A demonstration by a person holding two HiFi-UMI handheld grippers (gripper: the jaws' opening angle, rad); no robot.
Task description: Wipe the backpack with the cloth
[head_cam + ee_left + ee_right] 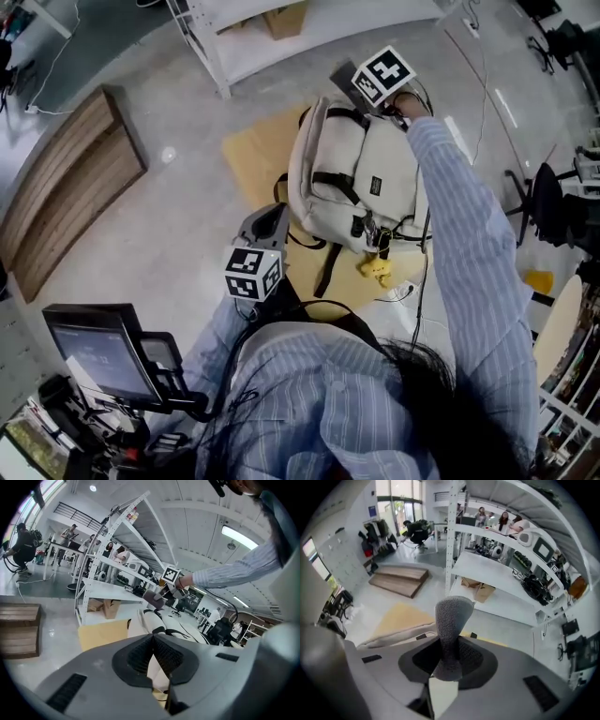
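Cream backpack (352, 183) lies flat on a tan sheet (258, 155) on the floor (178, 216). Right gripper (449, 660) at the bag's top end, fingers clamped on a grey cloth (451, 620) that sticks out past them. Left gripper (153, 644) beside the bag's lower left edge, fingers pressed together, nothing between

Quick count: one backpack (361, 183), one grey cloth (450, 616), two grippers (left gripper (153, 640), right gripper (449, 654)), one tan floor sheet (261, 155), one white shelf rack (281, 42), one wooden platform (66, 192), one screen (98, 352). Background people (70, 531): maybe five, too tiny to be sure.
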